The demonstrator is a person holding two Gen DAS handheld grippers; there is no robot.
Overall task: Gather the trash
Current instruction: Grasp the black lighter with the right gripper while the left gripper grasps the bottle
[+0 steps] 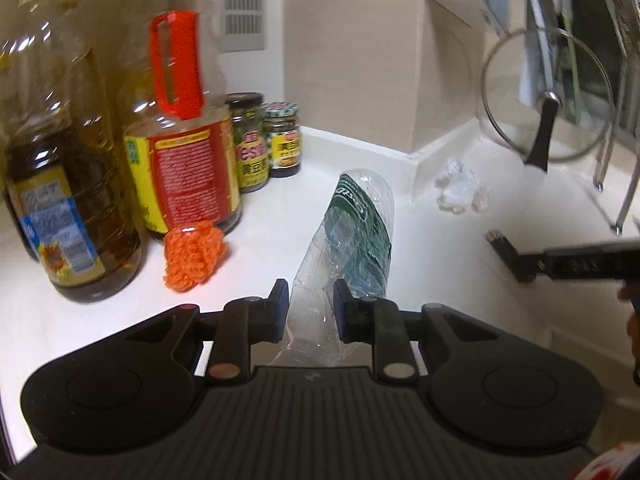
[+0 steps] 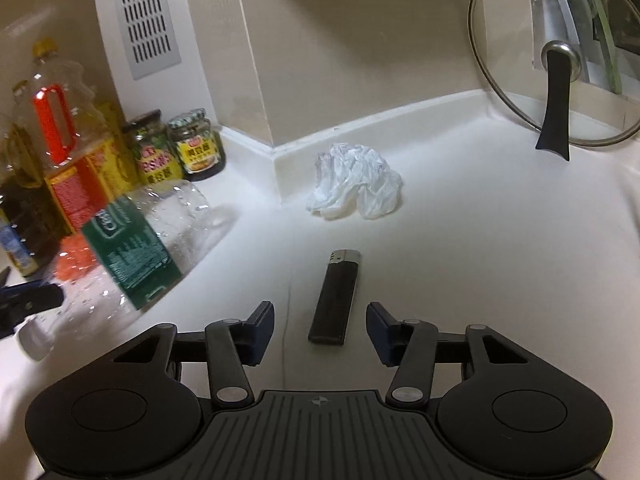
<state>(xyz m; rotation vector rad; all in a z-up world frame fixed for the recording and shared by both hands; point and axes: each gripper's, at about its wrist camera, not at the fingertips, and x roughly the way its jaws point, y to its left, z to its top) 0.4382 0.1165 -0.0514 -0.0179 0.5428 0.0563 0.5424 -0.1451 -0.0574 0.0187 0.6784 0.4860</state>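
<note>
White countertop (image 2: 460,248) runs into a beige wall corner, and we work at that corner with a gripper in each hand.

Our left gripper (image 1: 310,294) is closed on a crushed clear plastic bottle (image 1: 356,232) with a green label. Both blue pads press into its flattened lower part, and the labelled body sticks out forward and up from the fingers. In the right wrist view the same bottle (image 2: 136,248) shows at the left, blurred, tilted over the counter in front of the oil bottles.

Our right gripper (image 2: 320,326) holds nothing. Its fingers stand partly open, one on each side of a black lighter (image 2: 334,298) that lies flat on the counter, metal end pointing away from us. The pads do not touch the lighter; there is a clear gap on both sides.

A crumpled white plastic bag (image 2: 354,186) lies on the counter beyond the lighter, close to the foot of the wall corner. From the left wrist it shows as a small pale wad (image 1: 460,190) right of the bottle.

Along the left stand two large oil bottles, one with a red handle (image 1: 176,120) and one with a blue label (image 1: 68,200). Two small sauce jars (image 2: 176,152) stand behind them against the wall. An orange knitted scrubber (image 1: 196,254) lies at the foot of the red-handled bottle. A glass pot lid (image 2: 556,64) with a black handle leans upright at the right, and a slotted vent (image 2: 146,12) is set in the wall above the jars.
</note>
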